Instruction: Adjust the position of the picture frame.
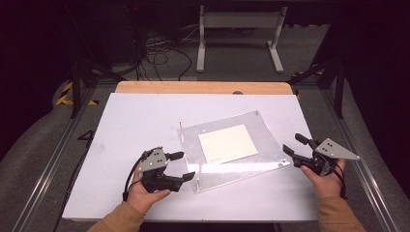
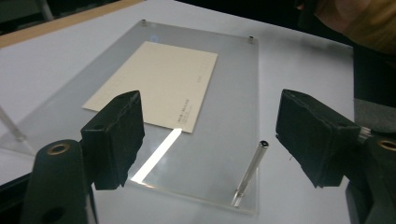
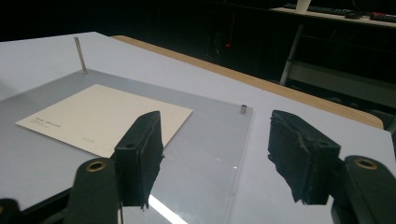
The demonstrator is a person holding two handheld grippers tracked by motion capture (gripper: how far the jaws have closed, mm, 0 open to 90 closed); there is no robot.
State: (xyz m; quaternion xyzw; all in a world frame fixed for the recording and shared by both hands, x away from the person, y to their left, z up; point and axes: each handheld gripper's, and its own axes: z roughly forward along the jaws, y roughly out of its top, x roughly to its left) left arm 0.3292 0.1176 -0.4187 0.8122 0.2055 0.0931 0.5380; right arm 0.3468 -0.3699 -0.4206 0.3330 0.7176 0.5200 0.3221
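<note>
The clear acrylic plate (image 1: 232, 147) with a cream card (image 1: 227, 143) lies flat on the white table (image 1: 135, 125). The left gripper (image 1: 186, 166) at its near-left corner and the right gripper (image 1: 294, 146) at its right edge both have jaws spread, gripping nothing.

Clear glossy plastic, matt paper, white board on wood

You have a clear acrylic plate (image 1: 232, 166), smooth and glossy, throwing a bright glare streak near its near edge; on it lies a cream paper card (image 1: 227, 143), matt. 2 slim metal pins (image 2: 250, 173) look polished. Your table top (image 1: 135, 121) is matt white, with a bare wood strip (image 1: 203, 87) at the far edge. The gripper pads (image 3: 299, 156) are black, rough, worn rubber.
</note>
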